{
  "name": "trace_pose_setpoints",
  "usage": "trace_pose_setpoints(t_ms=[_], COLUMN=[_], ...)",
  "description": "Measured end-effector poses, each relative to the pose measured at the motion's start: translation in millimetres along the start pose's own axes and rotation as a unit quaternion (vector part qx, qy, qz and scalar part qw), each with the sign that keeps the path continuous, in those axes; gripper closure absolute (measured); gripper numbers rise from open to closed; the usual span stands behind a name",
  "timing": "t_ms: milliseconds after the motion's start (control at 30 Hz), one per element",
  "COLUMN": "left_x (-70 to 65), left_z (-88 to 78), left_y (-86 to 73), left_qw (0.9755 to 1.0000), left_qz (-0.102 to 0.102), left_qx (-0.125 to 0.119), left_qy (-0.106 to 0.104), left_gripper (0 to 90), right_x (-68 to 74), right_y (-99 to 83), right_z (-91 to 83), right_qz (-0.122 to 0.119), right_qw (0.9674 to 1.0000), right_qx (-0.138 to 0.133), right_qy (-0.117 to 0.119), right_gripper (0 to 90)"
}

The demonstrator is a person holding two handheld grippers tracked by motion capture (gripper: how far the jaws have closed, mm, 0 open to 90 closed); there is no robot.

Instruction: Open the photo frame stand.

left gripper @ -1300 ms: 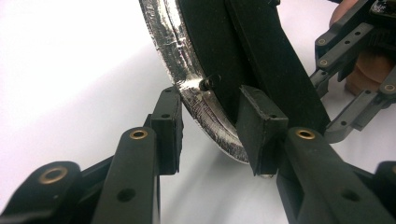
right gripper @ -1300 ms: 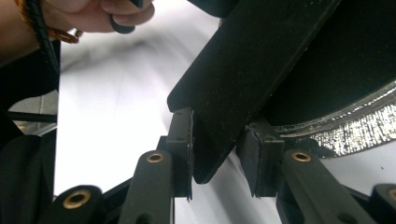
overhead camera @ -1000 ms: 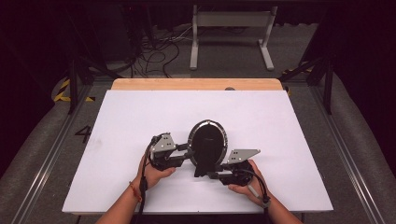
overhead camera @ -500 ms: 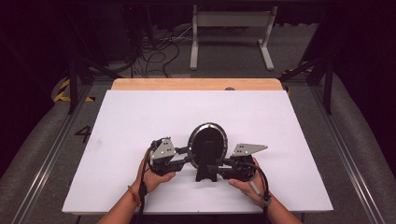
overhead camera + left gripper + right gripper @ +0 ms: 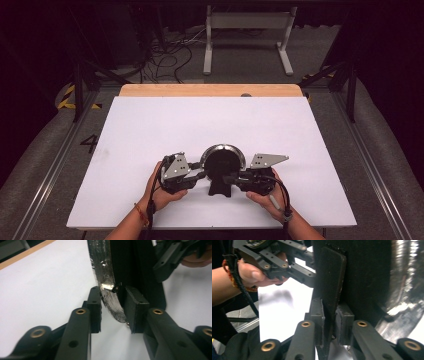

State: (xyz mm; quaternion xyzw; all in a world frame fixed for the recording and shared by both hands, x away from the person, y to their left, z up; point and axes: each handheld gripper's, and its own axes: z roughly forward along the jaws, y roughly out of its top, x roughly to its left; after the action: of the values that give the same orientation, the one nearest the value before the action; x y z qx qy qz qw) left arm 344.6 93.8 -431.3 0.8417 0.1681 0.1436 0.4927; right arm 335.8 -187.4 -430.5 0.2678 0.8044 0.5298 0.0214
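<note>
Mirror (image 5: 223, 162) stands upright near the front middle of the white tabletop (image 5: 150, 130). Left gripper (image 5: 113, 312) has its fingers narrowed around the silver rim, slightly apart; right gripper (image 5: 331, 321) pinches the black stand (image 5: 331, 285).

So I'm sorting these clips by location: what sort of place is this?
Probably a lab or studio rig for recording manipulation, not a home. A bare white table sits amid dark curtains, with loose cables on the floor, a metal stand behind, and hazard tape beside it.
</note>
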Motion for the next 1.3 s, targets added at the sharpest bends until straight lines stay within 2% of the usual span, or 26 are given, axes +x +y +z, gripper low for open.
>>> trace_pose_setpoints(t_ms=[133,233,367,433,467,500,667,867,1033,1200,1300], left_x=[2.7,4.4,9.9,11.8,11.6,10.6,8.1,2.4,2.8,9.2,12.7], left_z=[5.6,15.9,19.8,21.0,21.0,21.3,20.8,21.3,22.1,23.6,24.1], left_y=[0.1,1.5,1.4,0.7,0.8,1.5,4.1,7.6,8.1,3.8,1.7], left_qw=[1.0,0.9997,0.9994,0.9988,0.9984,0.9986,0.9987,0.9995,0.999,0.9982,0.9987], left_qz=[-0.002,-0.002,-0.009,-0.011,-0.008,-0.005,-0.003,0.018,0.039,0.031,0.021], left_qx=[0.0,0.015,0.014,0.011,0.011,0.012,0.021,0.021,0.023,0.03,0.028], left_qy=[-0.006,-0.017,-0.03,-0.047,-0.055,-0.051,-0.046,-0.015,0.008,0.042,0.036], left_gripper=[60.3,53.3,47.3,50.0,55.6,59.2,60.0,60.6,63.1,69.5,69.9], right_x=[-0.1,-1.5,-1.5,-1.8,-2.2,-2.6,-4.5,-7.7,-8.4,-4.6,-4.5], right_y=[0.4,-0.1,-0.2,-0.5,-0.5,-0.7,-1.2,-1.2,-0.2,0.2,-1.1], right_z=[-0.1,-0.4,-1.4,-1.5,-1.6,-1.6,-2.8,-4.4,-5.3,-0.4,2.4], right_qz=[-0.001,-0.003,-0.003,-0.004,-0.004,-0.004,0.001,0.011,0.013,0.004,0.004], right_qw=[1.0,1.0,1.0,1.0,1.0,1.0,0.9999,0.9999,0.9999,0.9999,0.9998], right_qx=[0.002,0.003,0.005,0.005,0.004,0.004,0.003,0.0,-0.001,0.016,0.016], right_qy=[0.001,0.003,0.005,0.006,0.008,0.008,0.01,0.01,0.008,-0.003,-0.007], right_gripper=[80.2,80.3,80.6,80.8,80.9,80.9,80.9,80.6,79.6,78.0,77.7])
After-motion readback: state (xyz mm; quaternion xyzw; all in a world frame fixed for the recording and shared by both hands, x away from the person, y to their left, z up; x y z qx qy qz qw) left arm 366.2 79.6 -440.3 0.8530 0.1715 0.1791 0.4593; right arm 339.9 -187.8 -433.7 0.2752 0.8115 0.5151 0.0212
